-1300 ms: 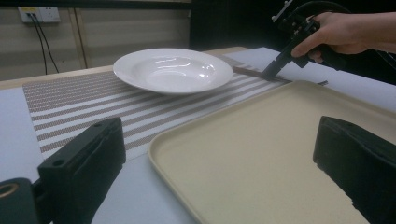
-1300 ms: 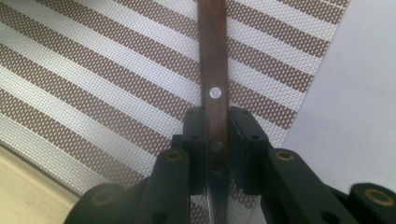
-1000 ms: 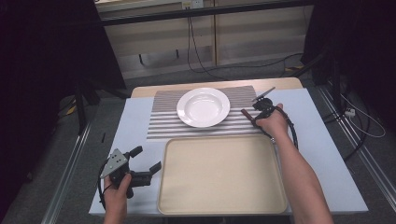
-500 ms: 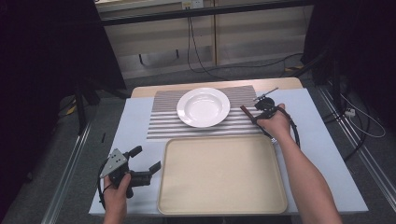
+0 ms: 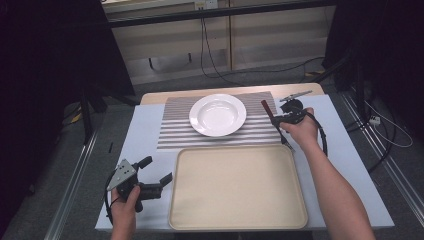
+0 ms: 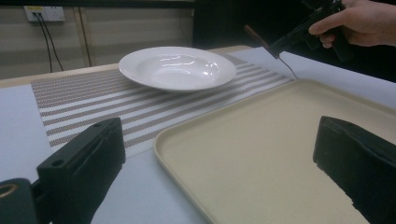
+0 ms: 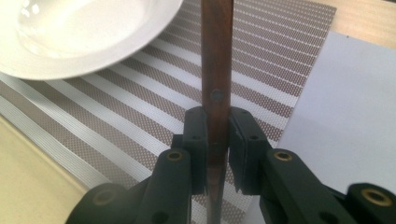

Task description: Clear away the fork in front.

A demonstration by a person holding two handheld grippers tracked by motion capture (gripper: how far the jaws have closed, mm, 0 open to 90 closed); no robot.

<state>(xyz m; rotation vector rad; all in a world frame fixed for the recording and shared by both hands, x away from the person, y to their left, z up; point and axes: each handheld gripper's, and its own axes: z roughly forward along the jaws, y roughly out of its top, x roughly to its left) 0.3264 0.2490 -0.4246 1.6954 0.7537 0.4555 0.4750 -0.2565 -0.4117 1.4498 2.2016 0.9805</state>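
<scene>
My right gripper (image 5: pixel 281 120) is shut on a knife with a brown wooden handle (image 5: pixel 266 108), held just right of the striped placemat (image 5: pixel 175 132). Its thin blade points down toward the tray's far right corner. In the right gripper view the riveted handle (image 7: pixel 217 56) stands straight up between the jaws of the right gripper (image 7: pixel 218 135). A white plate (image 5: pixel 217 115) sits on the placemat, left of the knife. My left gripper (image 5: pixel 157 169) rests open at the near left, beside the beige tray (image 5: pixel 237 185). In the left gripper view the plate (image 6: pixel 177 67) lies ahead and the knife (image 6: pixel 258 36) hangs beyond it.
A pale blue cloth (image 5: pixel 350 165) covers the table under the tray and placemat. Cables (image 5: pixel 210 55) trail on the floor beyond the far edge. Metal rails (image 5: pixel 75 195) run along both sides of the table.
My right gripper has raised the knife a little, the handle end tipping up and away. The left gripper has stayed where it was.
</scene>
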